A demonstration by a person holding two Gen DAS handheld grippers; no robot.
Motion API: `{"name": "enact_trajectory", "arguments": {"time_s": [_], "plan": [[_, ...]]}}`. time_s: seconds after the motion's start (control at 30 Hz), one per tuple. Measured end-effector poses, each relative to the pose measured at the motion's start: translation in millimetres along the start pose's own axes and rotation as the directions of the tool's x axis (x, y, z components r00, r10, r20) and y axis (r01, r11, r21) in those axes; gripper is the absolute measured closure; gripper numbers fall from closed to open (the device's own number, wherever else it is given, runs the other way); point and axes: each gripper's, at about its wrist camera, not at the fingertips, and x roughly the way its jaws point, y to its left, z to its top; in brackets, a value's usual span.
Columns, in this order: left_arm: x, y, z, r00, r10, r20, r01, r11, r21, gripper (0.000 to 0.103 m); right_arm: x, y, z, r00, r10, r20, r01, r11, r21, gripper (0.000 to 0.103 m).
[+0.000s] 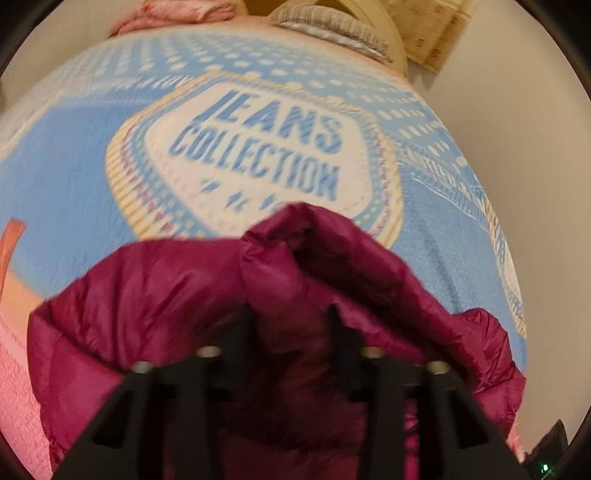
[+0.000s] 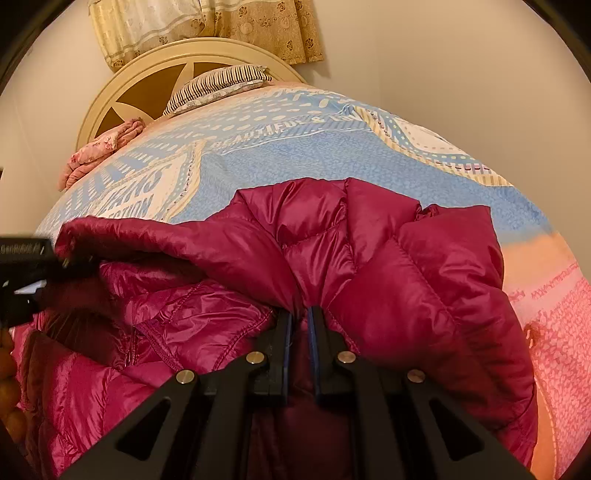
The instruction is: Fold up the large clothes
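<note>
A magenta quilted down jacket (image 2: 406,258) lies bunched on a bed with a blue and pink printed cover (image 2: 295,162). My right gripper (image 2: 301,314) is shut on a fold of the jacket, which drapes over both fingers. My left gripper (image 1: 291,314) holds another fold of the jacket (image 1: 166,295), with fabric bulging between its fingers; the view is blurred. The left gripper also shows at the left edge of the right wrist view (image 2: 33,266), at the jacket's left edge. The jacket's zipper (image 2: 131,350) shows below it.
The bed cover reads "JEANS COLLECTION" (image 1: 258,147). A striped pillow (image 2: 218,85) and a pink folded cloth (image 2: 103,147) lie by the cream headboard (image 2: 122,85). A patterned curtain (image 2: 207,26) hangs behind. Walls stand on both sides of the bed.
</note>
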Motion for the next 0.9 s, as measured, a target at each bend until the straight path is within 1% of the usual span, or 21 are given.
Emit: {"name": "enact_trajectory", "arguments": {"time_s": [0.03,0.13,0.27,0.4,0.47,0.5,0.6,0.67,0.73,0.83,0.9], "plan": [[-2,3,-4,1.000,-0.004,-0.001,0.004,1.000,0.007,0.084,0,0,0,1.000,-0.001,0.000,0.001,1.000,-0.001,0.095],[-14,12,-21,0.999,-0.030,0.010,0.030,0.999,0.021,0.089,0,0,0,1.000,0.000,0.000,0.000,1.000,0.000,0.095],[-28,23,-44,0.997,-0.075,0.028,0.075,0.997,0.009,0.089,0,0,0,1.000,0.000,-0.001,0.000,1.000,0.000,0.095],[-22,30,-55,0.997,-0.065,0.030,0.064,0.998,0.024,0.089,1,0,0,1.000,-0.007,-0.001,0.007,1.000,-0.006,0.095],[-16,34,-60,0.997,-0.066,0.026,0.066,0.998,0.005,0.089,1,0,0,1.000,-0.010,-0.002,0.010,1.000,-0.009,0.095],[-15,35,-65,0.997,-0.059,0.044,0.059,0.998,0.011,0.088,1,1,0,1.000,-0.012,-0.001,0.012,1.000,-0.010,0.095],[-13,34,-80,0.987,-0.046,0.154,0.038,0.998,0.056,0.086,2,3,0,1.000,-0.013,-0.001,0.013,1.000,-0.011,0.095],[-14,34,-86,0.979,-0.039,0.200,0.031,0.999,0.044,0.086,1,3,0,1.000,-0.012,-0.002,0.012,1.000,-0.011,0.094],[-14,38,-88,0.976,-0.054,0.212,0.052,0.999,0.016,0.086,1,2,1,1.000,-0.005,-0.002,0.005,1.000,-0.005,0.094],[-14,48,-88,0.972,-0.103,0.212,0.109,0.994,-0.013,0.086,0,-2,1,1.000,0.021,-0.010,-0.021,1.000,0.016,0.094],[-14,50,-88,0.970,-0.115,0.216,0.122,0.992,-0.016,0.086,-6,-8,2,0.997,0.067,-0.045,-0.066,0.997,0.030,0.093]]}}
